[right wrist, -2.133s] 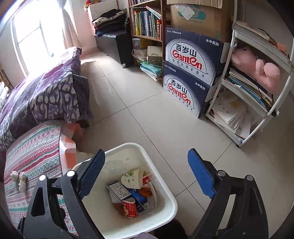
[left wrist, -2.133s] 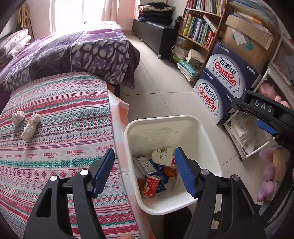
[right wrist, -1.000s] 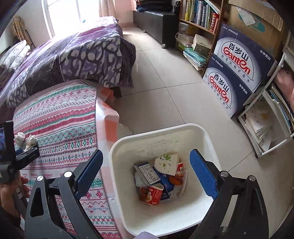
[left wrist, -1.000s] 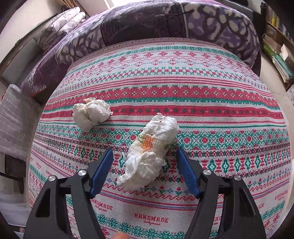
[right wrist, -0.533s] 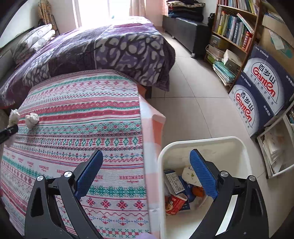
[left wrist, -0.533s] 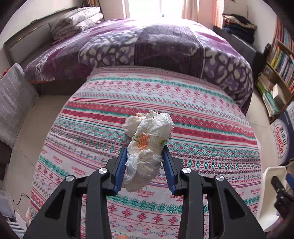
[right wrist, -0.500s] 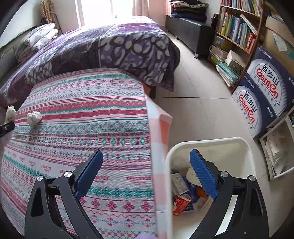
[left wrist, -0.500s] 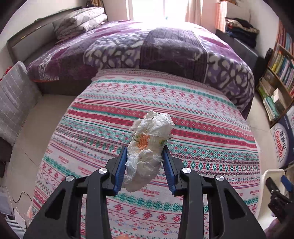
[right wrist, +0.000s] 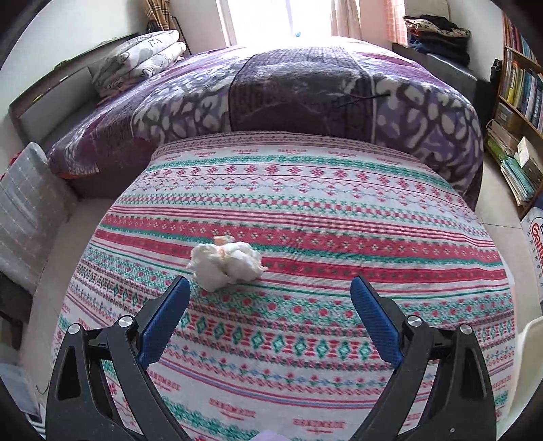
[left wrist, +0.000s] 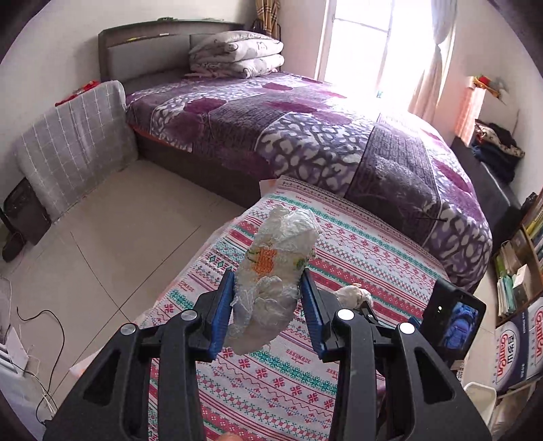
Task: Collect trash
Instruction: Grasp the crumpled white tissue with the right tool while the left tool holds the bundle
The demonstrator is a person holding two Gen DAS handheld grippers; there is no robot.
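White tissue wad (left wrist: 271, 278) clamped in left tool (left wrist: 268, 315); right tool (right wrist: 268, 319) apart.

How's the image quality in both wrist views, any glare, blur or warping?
Left wrist view: window blown out, glare washing onto the purple bedspread; strong fisheye bending. Right wrist view: window overexposed too, patterned cloth bulges from distortion; crumpled tissue fairly sharp.

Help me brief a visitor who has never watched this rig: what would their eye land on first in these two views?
First, the crumpled white wad with an orange print, pinched between the left gripper's blue pads and lifted above the striped tablecloth. Next, a second white tissue ball lying alone on that cloth, just ahead of the right gripper, whose jaws stand wide open and empty. Behind both is the purple patterned bed.
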